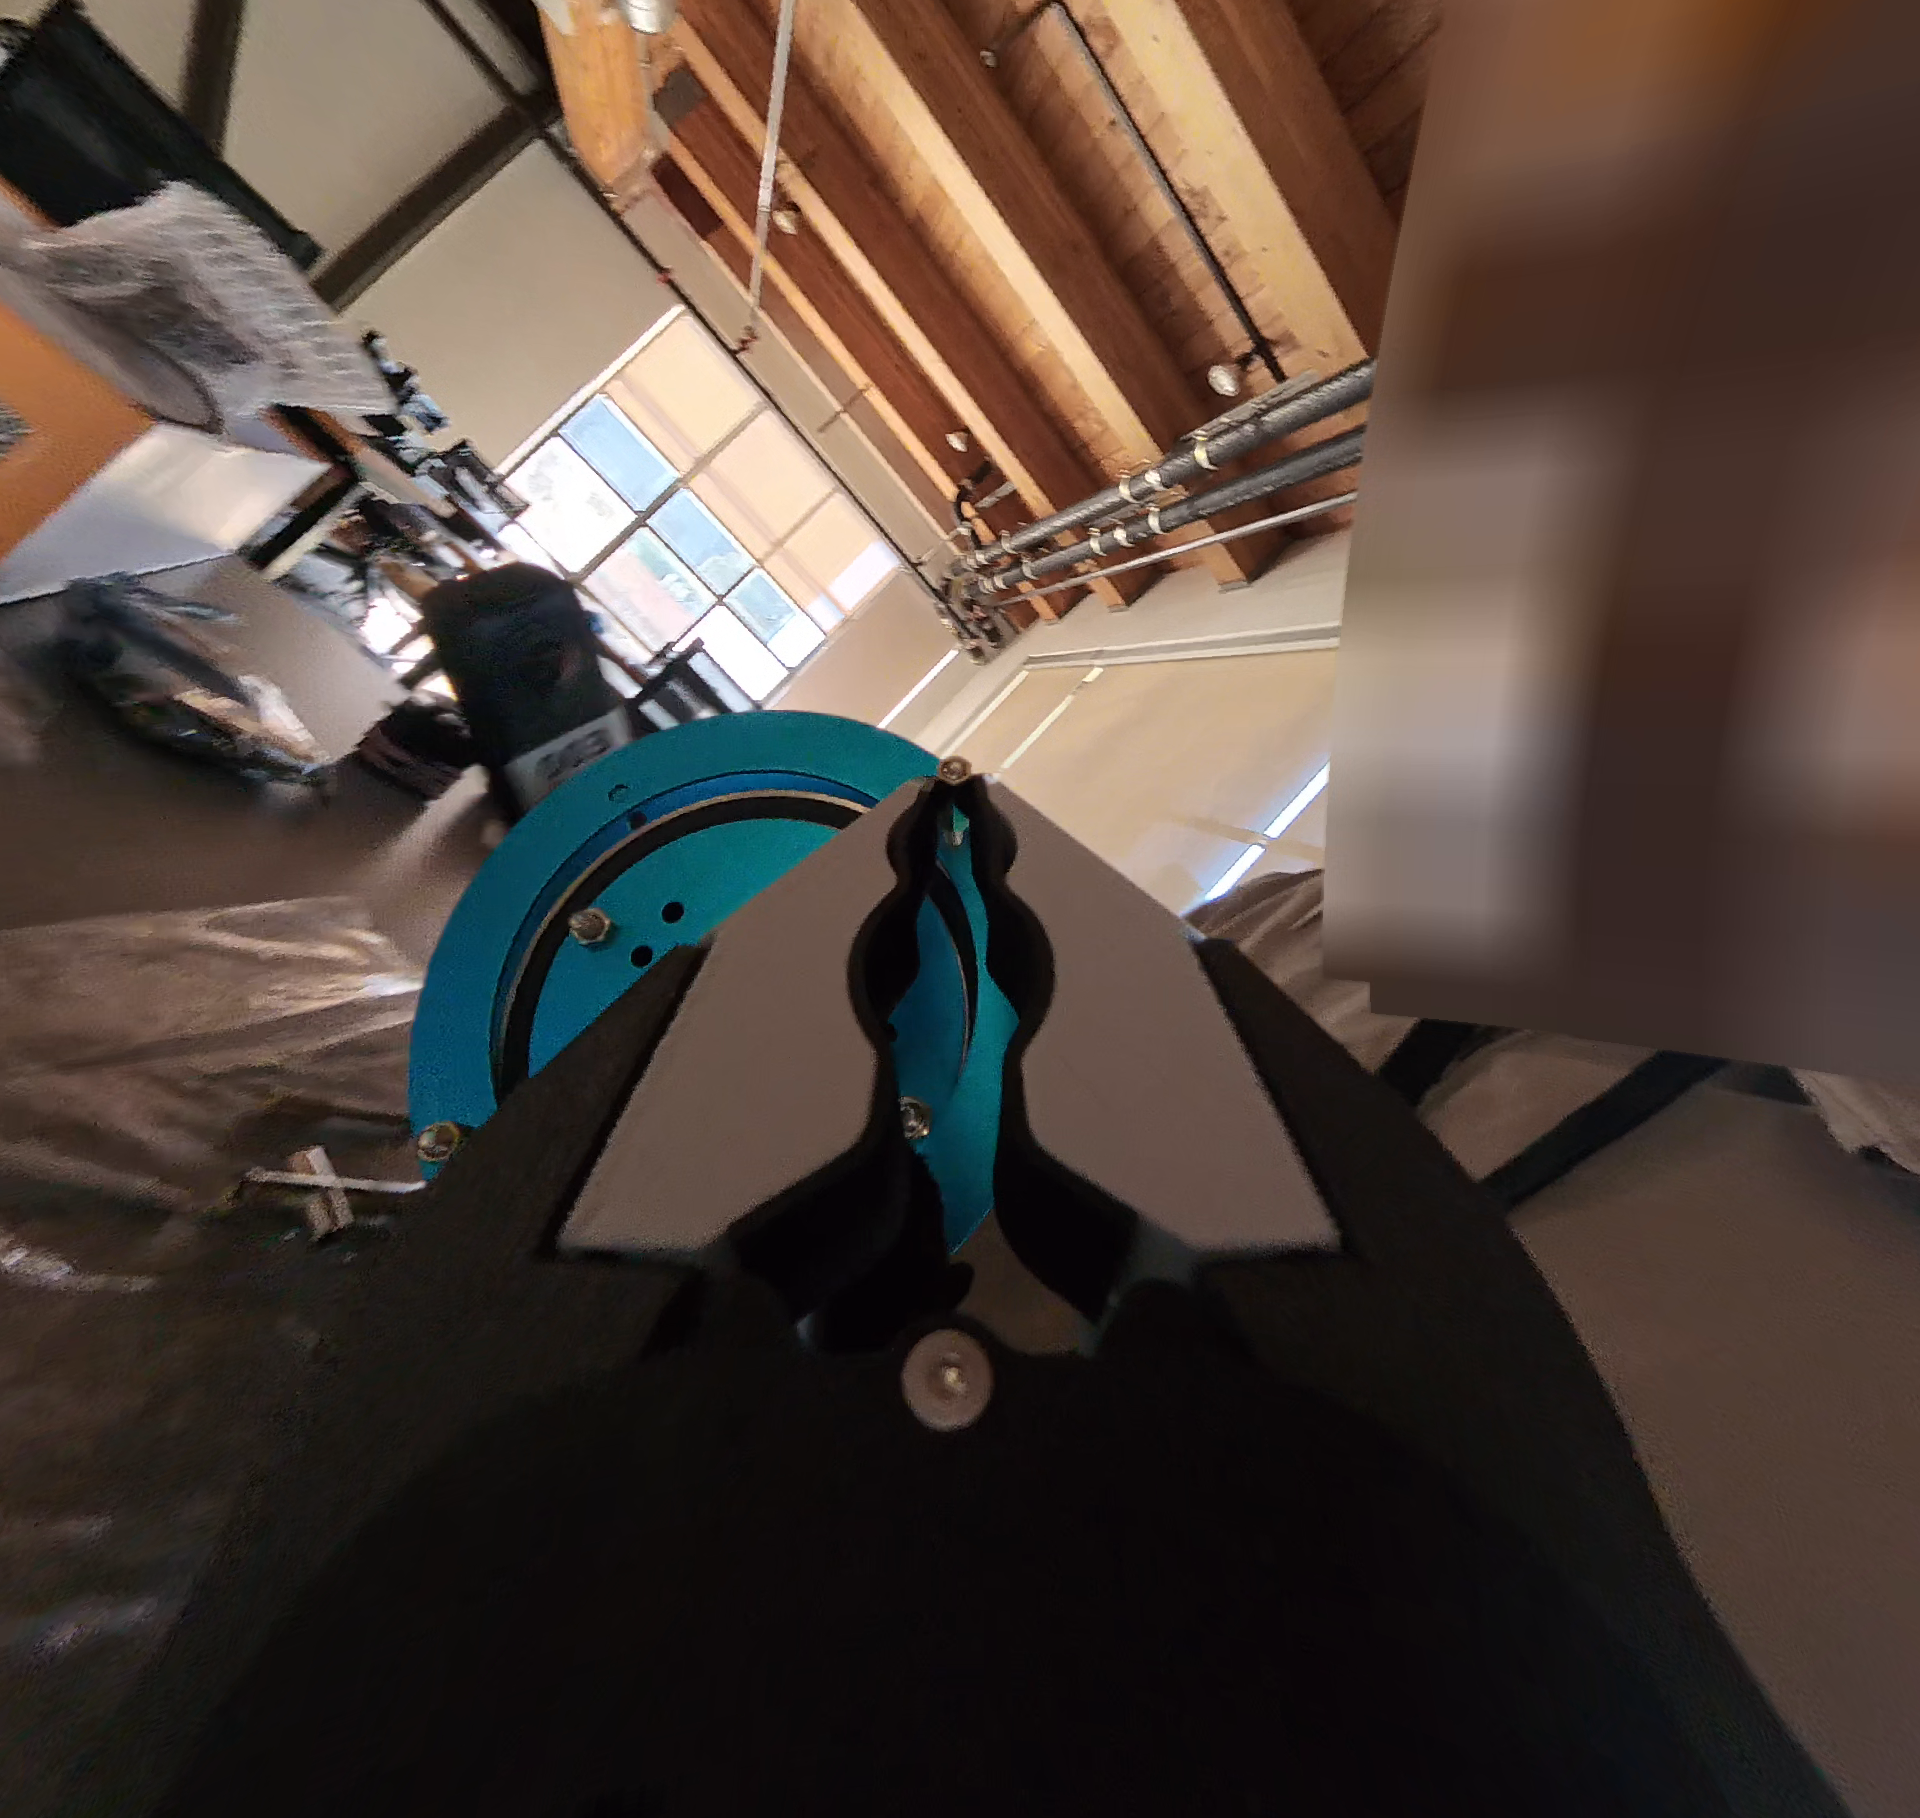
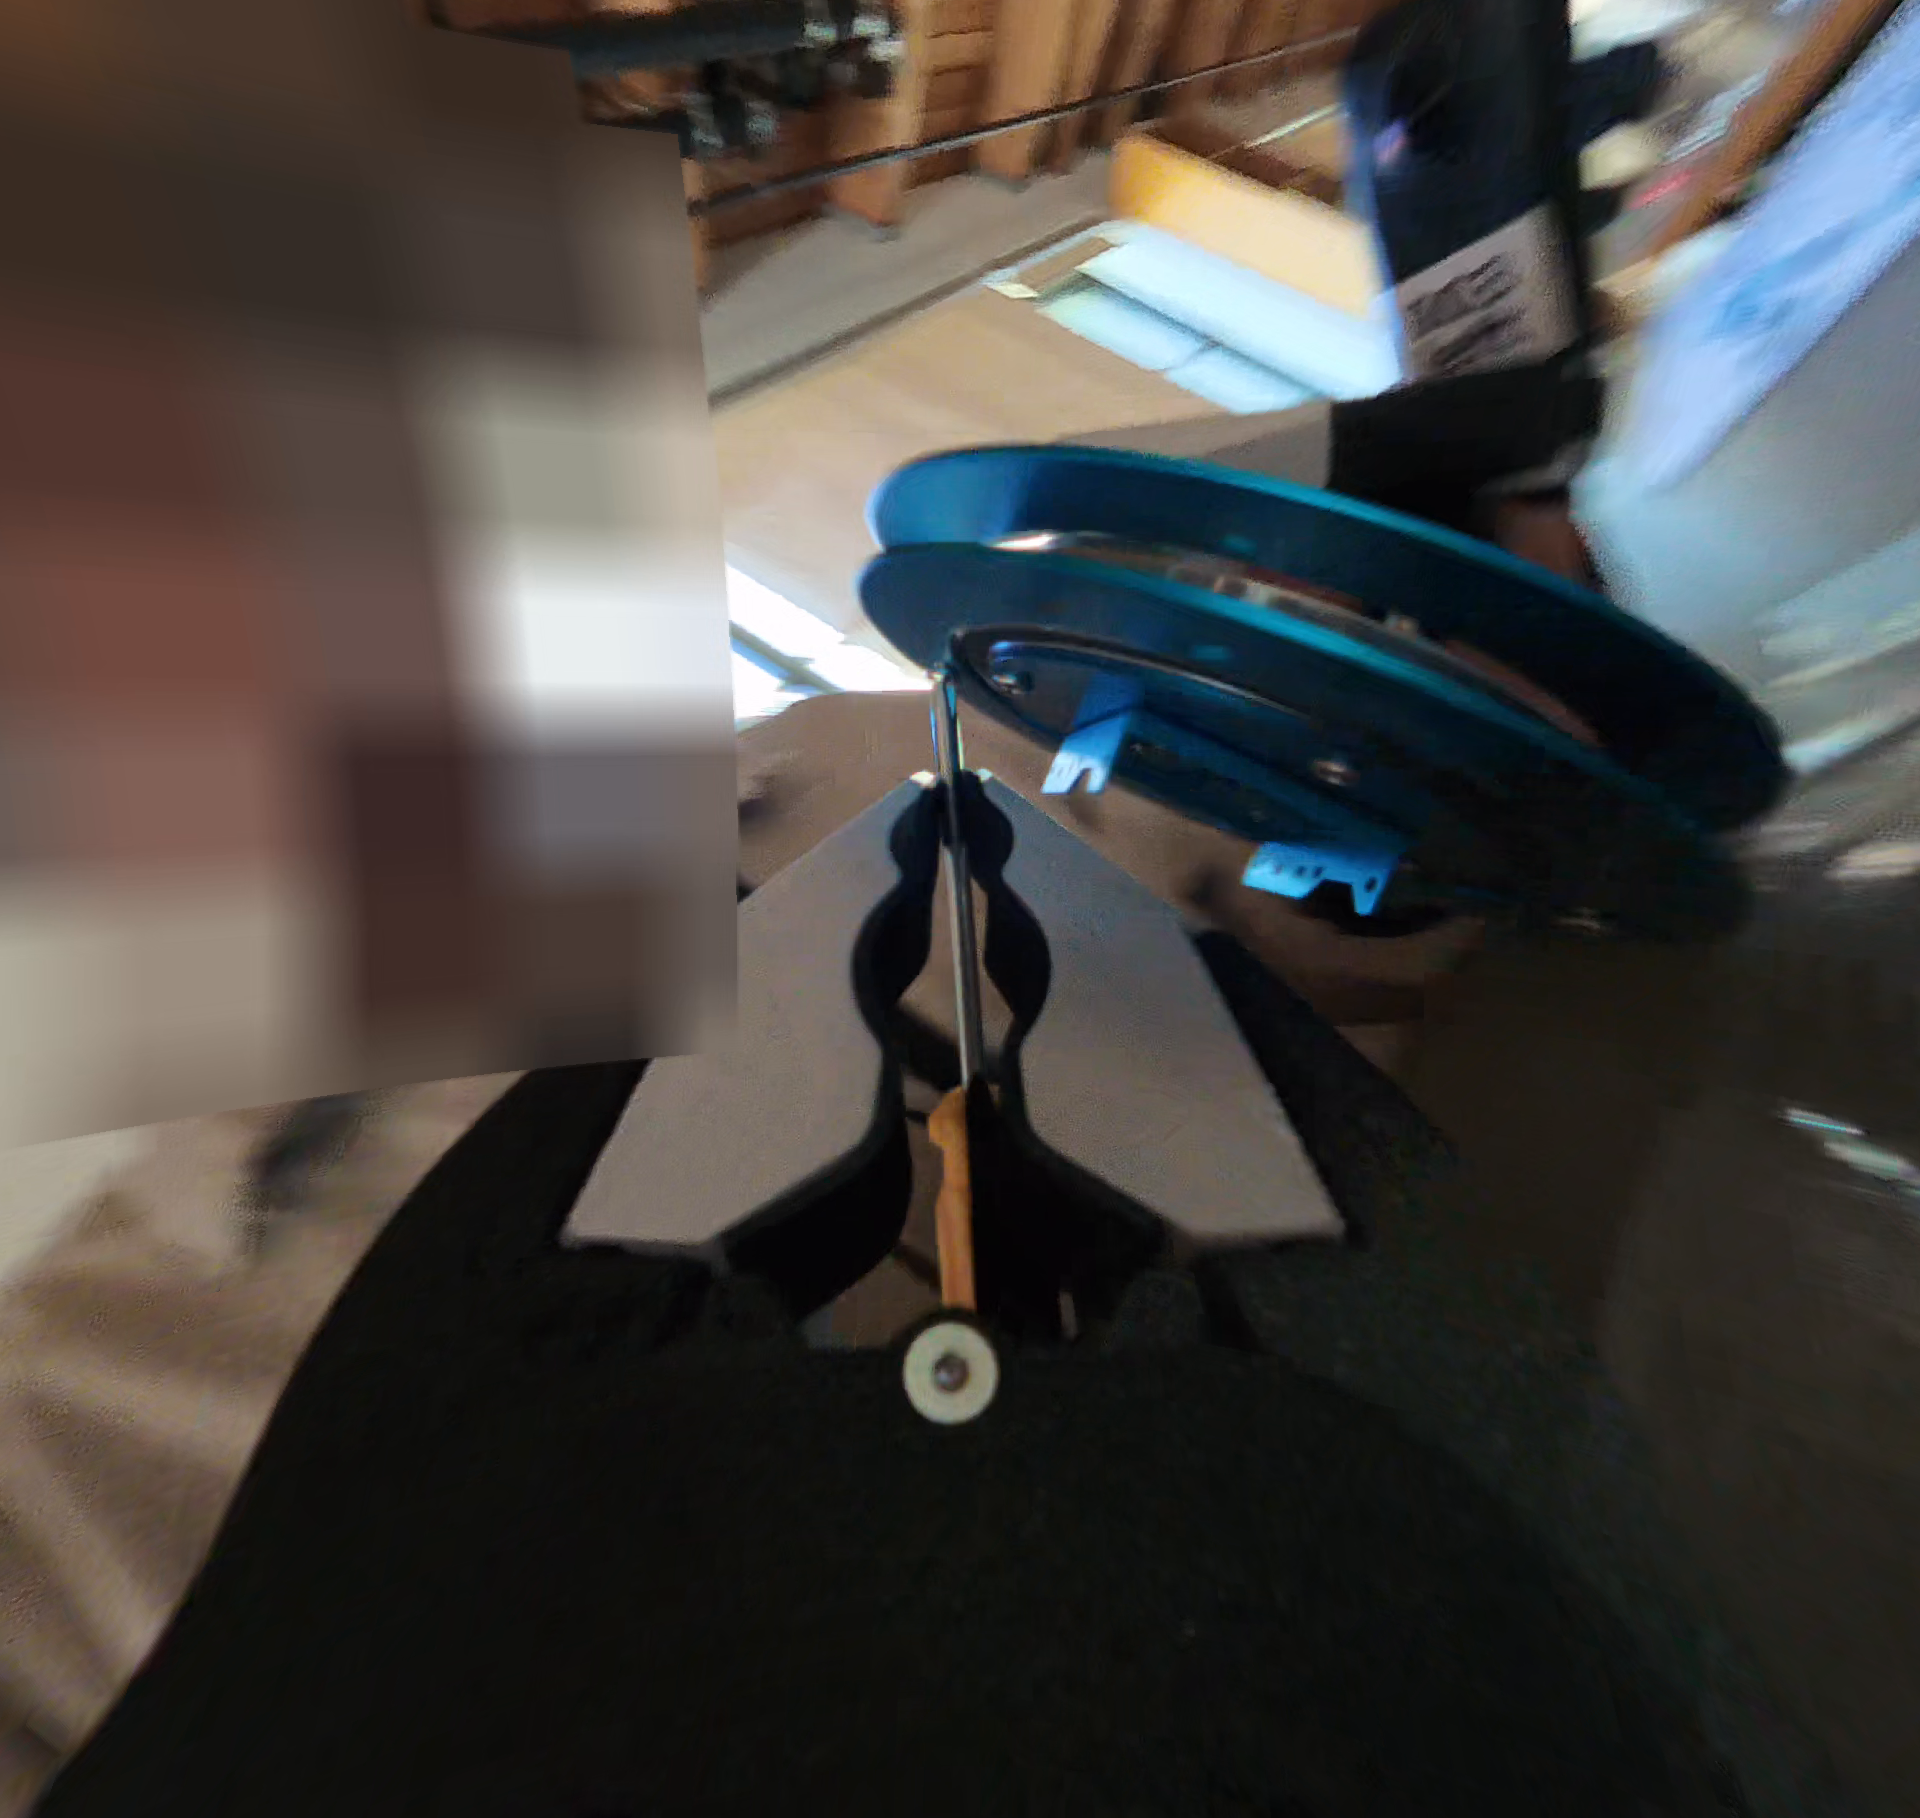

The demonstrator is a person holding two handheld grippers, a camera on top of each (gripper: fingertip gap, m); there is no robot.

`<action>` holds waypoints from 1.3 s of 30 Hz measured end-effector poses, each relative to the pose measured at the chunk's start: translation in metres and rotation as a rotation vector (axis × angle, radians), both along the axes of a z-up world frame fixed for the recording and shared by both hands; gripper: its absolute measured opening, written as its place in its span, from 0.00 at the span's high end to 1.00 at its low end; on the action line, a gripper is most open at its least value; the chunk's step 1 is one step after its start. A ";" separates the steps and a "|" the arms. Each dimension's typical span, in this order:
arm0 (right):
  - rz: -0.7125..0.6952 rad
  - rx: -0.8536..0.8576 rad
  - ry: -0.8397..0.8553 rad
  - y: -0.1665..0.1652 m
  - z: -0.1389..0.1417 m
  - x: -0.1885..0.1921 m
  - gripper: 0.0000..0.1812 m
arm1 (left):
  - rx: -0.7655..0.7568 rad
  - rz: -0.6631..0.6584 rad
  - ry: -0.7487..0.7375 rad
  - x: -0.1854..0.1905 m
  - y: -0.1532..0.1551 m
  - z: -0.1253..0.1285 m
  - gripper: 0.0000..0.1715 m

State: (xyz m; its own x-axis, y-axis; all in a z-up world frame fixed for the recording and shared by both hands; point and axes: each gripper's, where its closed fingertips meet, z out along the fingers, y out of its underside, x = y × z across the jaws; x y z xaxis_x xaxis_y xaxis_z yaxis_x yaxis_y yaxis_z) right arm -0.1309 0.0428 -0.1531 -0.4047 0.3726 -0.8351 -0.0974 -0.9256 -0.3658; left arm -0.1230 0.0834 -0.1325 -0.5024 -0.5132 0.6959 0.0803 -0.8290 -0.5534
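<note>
Blue ring assembly, tilted edge-on, pinched in my left gripper; my right gripper clamps a screwdriver pointing forward at its rim.

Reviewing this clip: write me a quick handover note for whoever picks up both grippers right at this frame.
Left gripper: shut on the blue ring assembly, gripping its rim, the disc held up off the table.
Right gripper: shut on a thin metal tool with a wooden handle; its tip touches the underside of the ring assembly near a screw.
Small screws and studs sit in the ring's face. A plastic-covered table lies below.
Done or left: cannot tell from these views; both views are motion-blurred.
</note>
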 end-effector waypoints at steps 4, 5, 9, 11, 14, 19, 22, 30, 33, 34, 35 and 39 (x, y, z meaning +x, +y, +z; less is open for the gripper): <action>-0.205 0.263 -0.364 0.026 -0.035 0.008 0.99 | -0.041 0.094 0.118 0.003 0.018 -0.028 0.98; -0.232 0.318 -0.435 0.030 -0.041 0.009 0.99 | -0.046 0.113 0.140 0.003 0.022 -0.033 0.98; -0.287 0.447 -0.629 0.039 -0.062 0.011 0.99 | 0.010 0.196 0.250 0.006 0.027 -0.049 0.98; -0.309 0.493 -0.658 0.041 -0.066 0.011 0.98 | 0.018 0.203 0.273 0.006 0.026 -0.051 0.98; -0.342 0.543 -0.679 0.041 -0.067 0.012 0.98 | 0.067 0.225 0.315 0.008 0.025 -0.051 0.98; -0.402 0.611 -0.780 0.043 -0.074 0.020 0.90 | 0.153 0.244 0.368 0.014 0.018 -0.054 0.98; -0.419 0.611 -0.807 0.041 -0.075 0.026 0.88 | 0.162 0.234 0.378 0.018 0.014 -0.055 0.98; -0.423 0.732 -1.142 0.002 -0.103 0.087 0.66 | 0.154 0.215 0.396 0.024 0.009 -0.059 0.99; -0.474 0.769 -1.225 -0.010 -0.120 0.085 0.74 | 0.141 0.205 0.396 0.025 0.008 -0.060 0.99; -0.488 0.789 -1.263 -0.011 -0.124 0.083 0.76 | 0.138 0.205 0.399 0.026 0.008 -0.061 0.98; -0.498 0.821 -1.339 -0.010 -0.130 0.085 0.77 | 0.138 0.205 0.401 0.027 0.007 -0.061 0.98; -0.557 1.004 -1.549 -0.001 -0.137 0.091 0.91 | 0.125 0.206 0.400 0.027 0.007 -0.062 0.98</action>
State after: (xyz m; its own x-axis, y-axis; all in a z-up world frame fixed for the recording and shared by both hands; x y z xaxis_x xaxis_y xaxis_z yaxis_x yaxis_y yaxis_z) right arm -0.0403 0.0415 -0.2901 0.6821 0.6778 0.2745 0.6202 -0.3373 -0.7082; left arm -0.0955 0.0907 -0.1942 -0.0864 -0.6664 0.7406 -0.0036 -0.7432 -0.6691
